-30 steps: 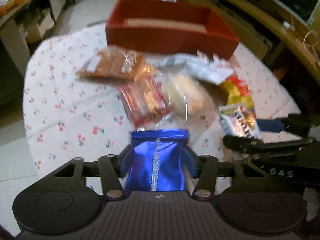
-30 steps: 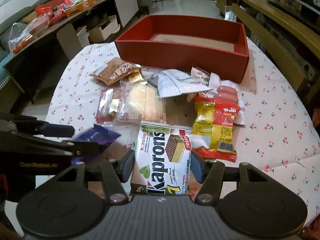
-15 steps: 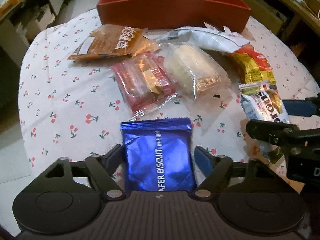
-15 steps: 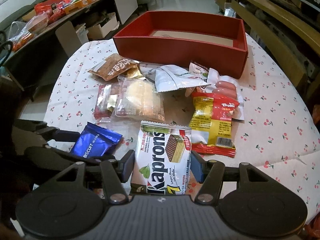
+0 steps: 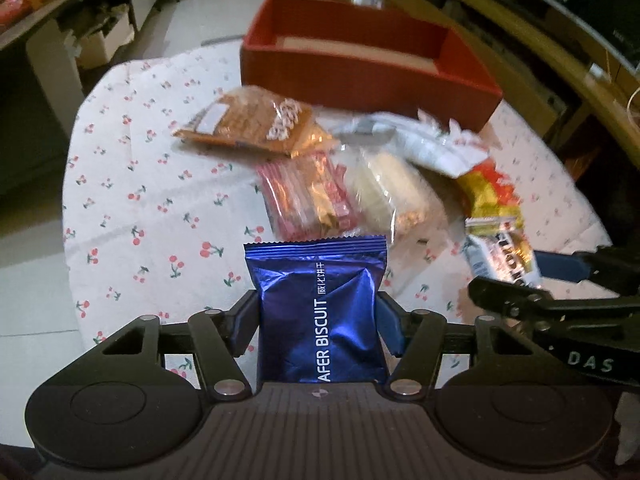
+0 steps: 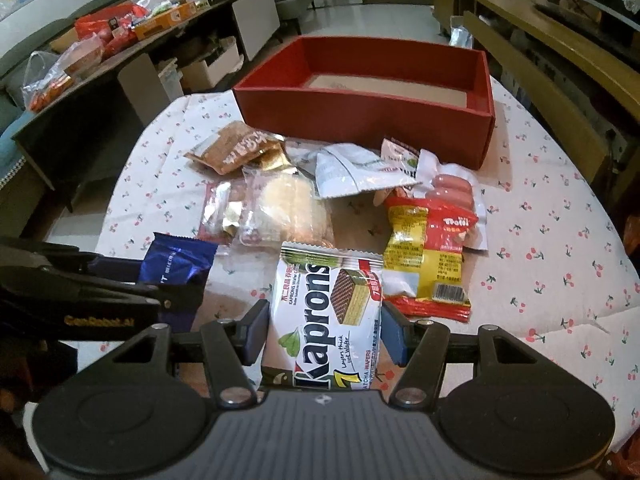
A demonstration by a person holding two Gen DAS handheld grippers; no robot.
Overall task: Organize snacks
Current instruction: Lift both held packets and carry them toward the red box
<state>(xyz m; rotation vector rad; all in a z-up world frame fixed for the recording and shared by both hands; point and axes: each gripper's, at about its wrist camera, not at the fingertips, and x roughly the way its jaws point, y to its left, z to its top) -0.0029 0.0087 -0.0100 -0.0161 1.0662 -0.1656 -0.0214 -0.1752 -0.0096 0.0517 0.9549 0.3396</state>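
Observation:
My left gripper (image 5: 316,320) is shut on a blue wafer biscuit packet (image 5: 320,304) and holds it above the near table edge; the packet also shows in the right wrist view (image 6: 176,264). My right gripper (image 6: 324,332) is shut on a white Kaprons wafer packet (image 6: 328,304), which also shows in the left wrist view (image 5: 500,252). An open red box (image 6: 360,116) stands at the far side of the table (image 5: 360,68).
Loose snacks lie between grippers and box: a brown packet (image 6: 236,148), a clear bun bag (image 6: 284,208), a red candy bag (image 5: 304,200), a white pouch (image 6: 356,168), sausages (image 6: 452,184) and a yellow-red Trolli bag (image 6: 432,256). A cherry-print cloth (image 6: 552,220) covers the table.
My left gripper has lifted and pulled back with the blue packet, tilting up so the box shows again. My right gripper has stayed put with the Kaprons packet.

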